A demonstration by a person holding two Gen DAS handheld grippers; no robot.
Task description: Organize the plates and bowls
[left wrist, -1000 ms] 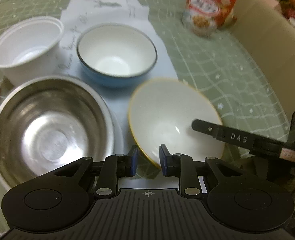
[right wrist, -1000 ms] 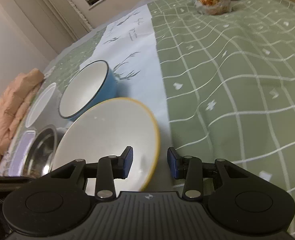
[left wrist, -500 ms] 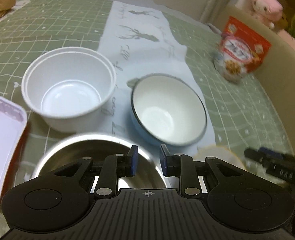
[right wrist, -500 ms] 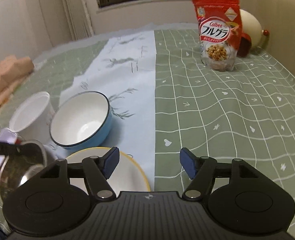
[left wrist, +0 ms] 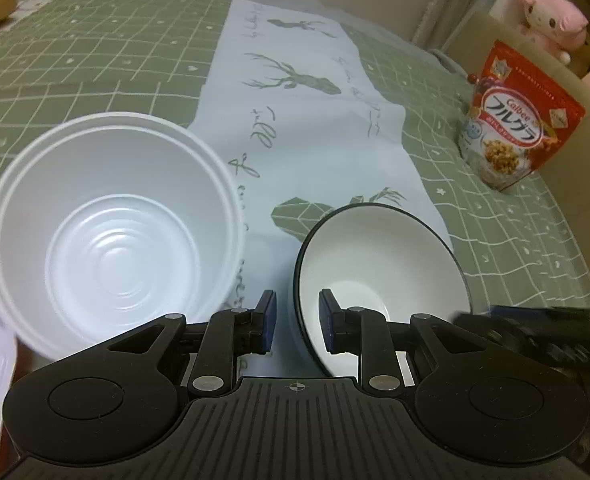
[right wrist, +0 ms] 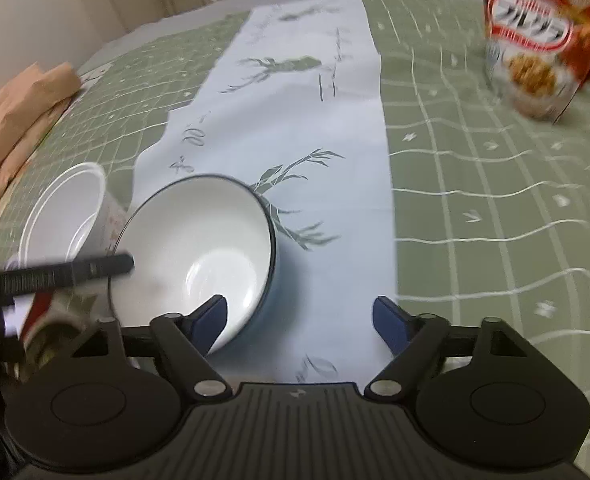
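A blue bowl with a white inside (left wrist: 379, 276) (right wrist: 199, 256) stands on the white cloth runner. A white plastic bowl (left wrist: 111, 236) (right wrist: 61, 216) stands to its left. My left gripper (left wrist: 295, 320) hovers at the near left rim of the blue bowl, jaws a narrow gap apart, holding nothing. My right gripper (right wrist: 301, 320) is open wide and empty; its left finger (right wrist: 209, 318) is over the blue bowl's near rim. The steel bowl and yellow-rimmed bowl are out of view.
A red cereal bag (left wrist: 515, 120) (right wrist: 535, 40) stands at the far right on the green checked tablecloth (right wrist: 495, 208). Folded tan cloth (right wrist: 11, 120) lies at the left edge. A pink plush toy (left wrist: 551, 20) sits beyond the table.
Both grippers moved forward past the steel and yellow-rimmed bowls to the blue bowl. My right gripper opened wide. The left jaws kept their narrow gap.
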